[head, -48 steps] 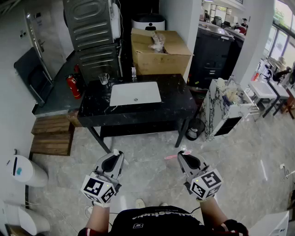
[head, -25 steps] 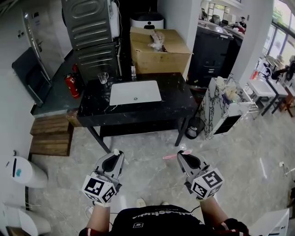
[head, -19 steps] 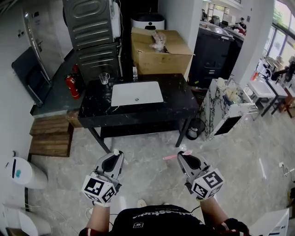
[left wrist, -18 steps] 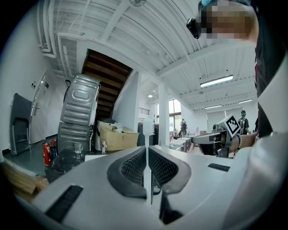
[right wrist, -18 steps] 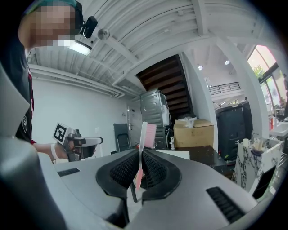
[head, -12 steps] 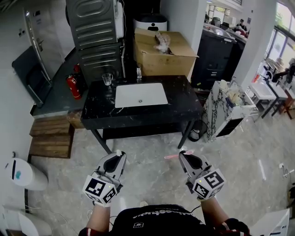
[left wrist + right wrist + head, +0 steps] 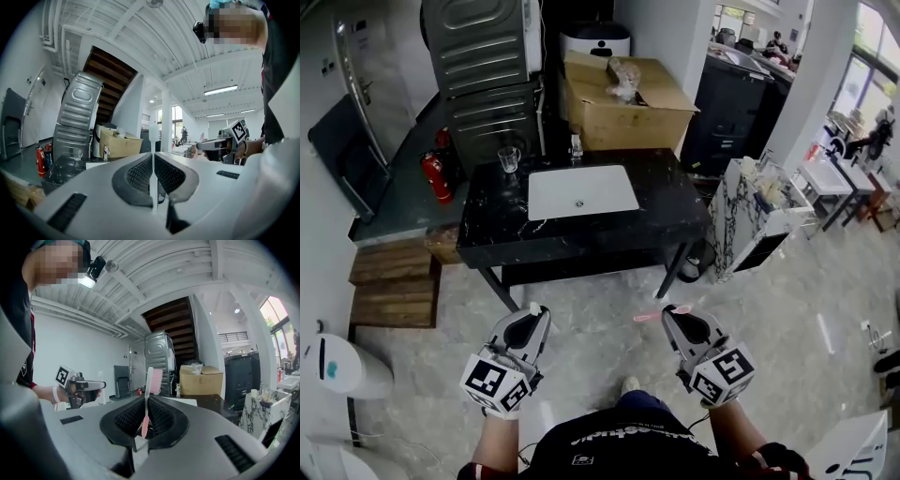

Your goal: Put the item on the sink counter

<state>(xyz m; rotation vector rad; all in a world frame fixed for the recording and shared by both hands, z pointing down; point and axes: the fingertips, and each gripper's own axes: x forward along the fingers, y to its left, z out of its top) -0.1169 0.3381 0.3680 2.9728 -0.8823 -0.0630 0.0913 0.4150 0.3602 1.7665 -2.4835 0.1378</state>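
My left gripper is shut on a thin white toothbrush that stands upright between its jaws. The right gripper is shut on a pink toothbrush; in the head view the pink toothbrush sticks out to the left of the jaws. Both grippers hang side by side over the marble floor, well short of the black sink counter with its white basin. Each gripper view shows the other gripper: the right one and the left one.
A drinking glass and a small bottle stand at the counter's back edge. Behind are a cardboard box and a grey appliance. A red fire extinguisher, wooden steps and a white bin lie left; a marble cabinet right.
The view has shifted a little as the person steps toward the counter; a foot now shows below. Both grippers keep their hold and their places relative to the body.
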